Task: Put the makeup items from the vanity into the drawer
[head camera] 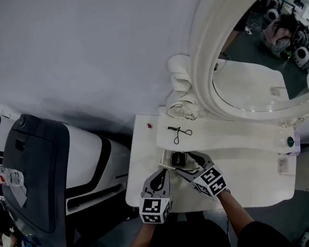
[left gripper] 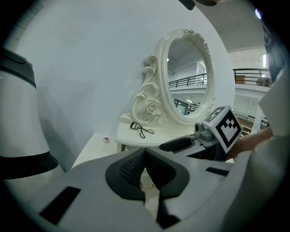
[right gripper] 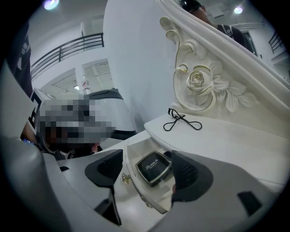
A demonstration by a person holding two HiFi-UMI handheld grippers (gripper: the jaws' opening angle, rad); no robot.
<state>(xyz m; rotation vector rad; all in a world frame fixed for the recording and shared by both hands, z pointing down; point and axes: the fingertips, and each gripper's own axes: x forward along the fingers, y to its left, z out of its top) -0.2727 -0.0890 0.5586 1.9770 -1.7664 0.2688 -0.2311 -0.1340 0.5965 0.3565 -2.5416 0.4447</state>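
A black square compact [right gripper: 154,166] lies in the open white drawer [right gripper: 136,181] under the vanity's raised shelf; it also shows in the head view [head camera: 178,159]. My right gripper [right gripper: 145,159] is open, its jaws standing either side of the drawer front and compact without pressing on anything. In the head view the right gripper [head camera: 189,161] sits at the drawer. A black eyelash curler [head camera: 179,133] [right gripper: 181,121] [left gripper: 142,130] rests on the shelf below the oval mirror [head camera: 260,75]. My left gripper [left gripper: 145,156] [head camera: 161,174] is shut and empty, over the tabletop left of the drawer.
A tiny red item [head camera: 150,125] [left gripper: 106,139] lies on the table's far left corner. A round green-topped item [head camera: 290,142] and a pink card [head camera: 284,164] sit at the right end. A black and white machine [head camera: 44,177] stands left of the table, with a water bottle [head camera: 5,176] on it.
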